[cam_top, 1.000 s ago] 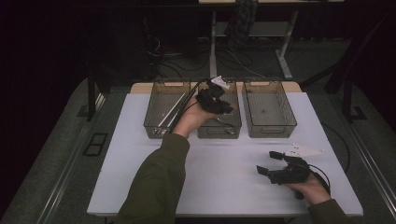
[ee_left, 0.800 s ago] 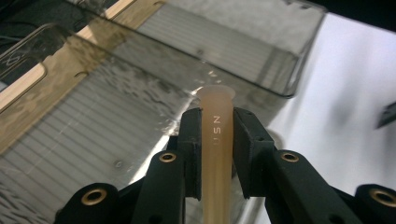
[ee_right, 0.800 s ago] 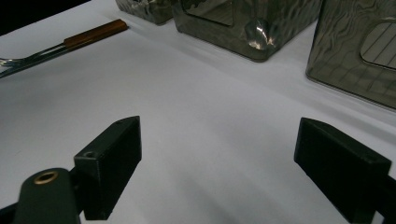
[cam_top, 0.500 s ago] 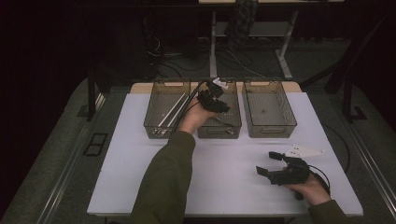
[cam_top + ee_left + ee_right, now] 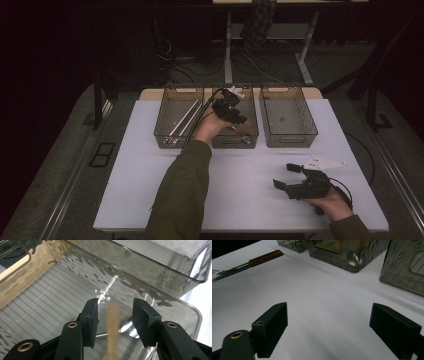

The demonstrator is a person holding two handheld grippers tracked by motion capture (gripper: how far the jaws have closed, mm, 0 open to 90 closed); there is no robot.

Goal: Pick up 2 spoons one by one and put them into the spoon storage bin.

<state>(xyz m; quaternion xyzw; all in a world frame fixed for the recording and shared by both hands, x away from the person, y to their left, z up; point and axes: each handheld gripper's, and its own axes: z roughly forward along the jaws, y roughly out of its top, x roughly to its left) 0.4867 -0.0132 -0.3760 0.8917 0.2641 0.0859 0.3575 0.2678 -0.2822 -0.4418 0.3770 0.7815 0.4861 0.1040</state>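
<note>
Left tool [image 5: 114, 315] over middle bin [image 5: 250, 131]; jaws just spreading, wooden-handled spoon [image 5: 113, 325] loose between pads, apparently released for sorting. Right tool [image 5: 328, 327] spread, idle above worktop [image 5: 317, 297].

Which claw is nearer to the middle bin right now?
Left. The left claw hangs inside the middle bin, jaws open. The right claw rests open on the table, at the near right, well short of it.

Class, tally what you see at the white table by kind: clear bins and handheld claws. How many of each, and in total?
Clear bins: 3 (left bin, middle bin, right bin)
Claws: 2 (left claw, jaws just opened further, blurred wooden handle loose between them; right claw, open)
Total: 5
</note>
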